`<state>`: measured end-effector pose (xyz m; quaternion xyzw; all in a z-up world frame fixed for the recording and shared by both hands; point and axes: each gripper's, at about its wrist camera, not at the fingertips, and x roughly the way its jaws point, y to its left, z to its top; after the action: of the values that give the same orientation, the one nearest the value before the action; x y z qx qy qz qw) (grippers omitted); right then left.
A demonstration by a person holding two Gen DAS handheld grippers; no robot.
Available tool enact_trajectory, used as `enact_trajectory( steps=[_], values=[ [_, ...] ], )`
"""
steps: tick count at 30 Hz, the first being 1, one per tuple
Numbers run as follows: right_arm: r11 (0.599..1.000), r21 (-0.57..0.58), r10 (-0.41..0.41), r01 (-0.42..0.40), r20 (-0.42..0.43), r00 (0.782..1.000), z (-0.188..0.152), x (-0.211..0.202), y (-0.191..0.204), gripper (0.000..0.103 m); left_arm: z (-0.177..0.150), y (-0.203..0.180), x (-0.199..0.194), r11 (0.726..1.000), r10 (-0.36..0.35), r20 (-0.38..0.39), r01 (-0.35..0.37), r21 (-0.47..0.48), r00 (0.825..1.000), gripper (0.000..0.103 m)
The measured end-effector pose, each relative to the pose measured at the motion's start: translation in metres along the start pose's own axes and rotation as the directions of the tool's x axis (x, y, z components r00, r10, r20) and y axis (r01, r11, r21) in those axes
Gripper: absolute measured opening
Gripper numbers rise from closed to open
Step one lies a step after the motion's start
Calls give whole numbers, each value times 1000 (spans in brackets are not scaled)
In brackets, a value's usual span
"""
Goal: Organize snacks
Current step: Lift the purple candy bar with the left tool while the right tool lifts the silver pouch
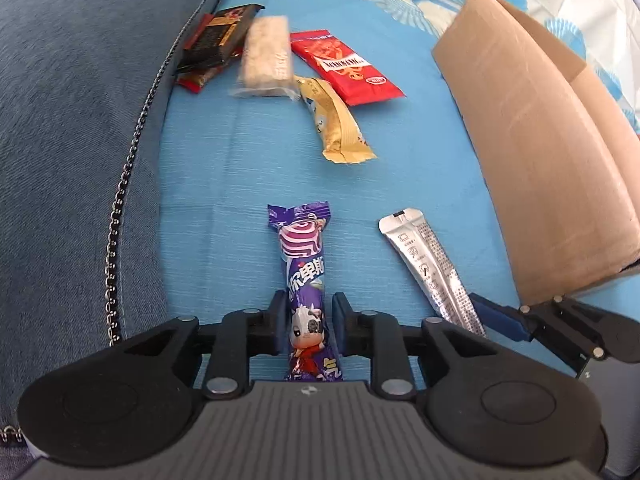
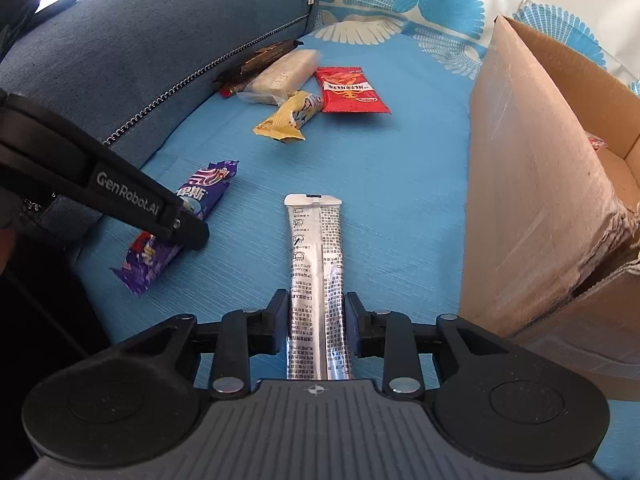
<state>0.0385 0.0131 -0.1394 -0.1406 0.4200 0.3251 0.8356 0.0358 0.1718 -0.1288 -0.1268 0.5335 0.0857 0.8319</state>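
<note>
A purple candy wrapper [image 1: 306, 280] lies on the blue sheet between the fingers of my left gripper [image 1: 310, 320], which close on its lower half; it also shows in the right wrist view [image 2: 200, 196]. A silver sachet [image 2: 318, 276] lies between the fingers of my right gripper [image 2: 316, 322], which close on it; it also shows in the left wrist view [image 1: 430, 268]. An open cardboard box [image 2: 532, 184] stands to the right, seen too in the left wrist view [image 1: 540, 152].
At the far end lie a red packet [image 1: 346, 66], a gold packet [image 1: 338, 124], a pale bar [image 1: 266, 56] and a dark packet [image 1: 218, 38]. A blue denim cushion [image 1: 72, 120] borders the left side.
</note>
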Motion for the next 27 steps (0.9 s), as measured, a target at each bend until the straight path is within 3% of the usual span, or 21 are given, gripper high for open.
enact_trajectory(
  steps=[2,4,7,11,20,23,27],
  values=[
    [1000,1,-3,3,5,1000,0,1,0,31,-1,-2,0,1000,10,1,-10,11,1000,25],
    [1000,-8,-6,6,12,1000,0,1,1,27,-2,-4,1,1000,24,6,-24,19,1000,17],
    [1000,-17,-9,9,25,1000,0,-1,1,22,-4,-3,-1,1000,23,26,-24,2,999,15],
    [1000,11,-6,5,69,998,3,-12,-3,17,-6,1,-12,1000,-3,97,5,-23,995,15],
    [998,20,49,-54,188,981,21,-58,-11,15,-12,11,-39,995,-31,256,55,-88,966,15],
    [996,-9,91,-92,248,964,37,-86,-18,15,-14,13,-48,994,-36,301,66,-92,953,15],
    [991,-87,125,-100,356,926,51,-122,-29,15,-15,16,-56,991,-41,349,83,-106,936,15]
  ],
)
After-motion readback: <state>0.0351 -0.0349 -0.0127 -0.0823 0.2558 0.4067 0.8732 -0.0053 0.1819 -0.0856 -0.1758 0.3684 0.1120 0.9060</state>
